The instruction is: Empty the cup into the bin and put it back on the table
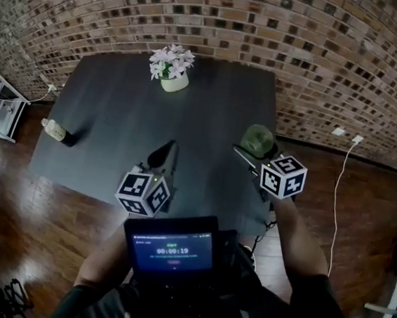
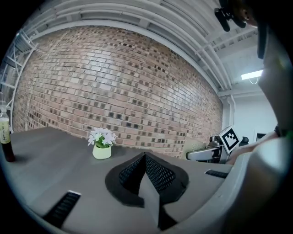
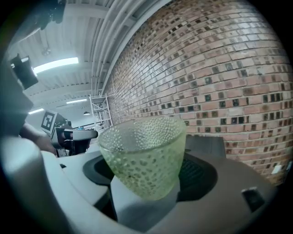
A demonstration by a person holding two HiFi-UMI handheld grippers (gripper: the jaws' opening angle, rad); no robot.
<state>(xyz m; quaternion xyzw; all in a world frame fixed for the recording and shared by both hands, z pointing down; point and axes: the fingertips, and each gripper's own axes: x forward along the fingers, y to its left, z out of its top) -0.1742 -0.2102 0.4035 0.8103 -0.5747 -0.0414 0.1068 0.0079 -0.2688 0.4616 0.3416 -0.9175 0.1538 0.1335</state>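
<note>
Right jaws spread wide, clamped on lower body of green dimpled cup (image 3: 144,153); cup upright, mouth up, seated between pads of right gripper (image 1: 250,153). Head view: cup held over right edge of dark table (image 1: 117,125). Left gripper (image 2: 145,171) jaws pressed together, nothing between, over table's near side, well apart from cup. Flower pot (image 1: 173,81) at far edge, bottle (image 1: 55,130) at left edge.
</note>
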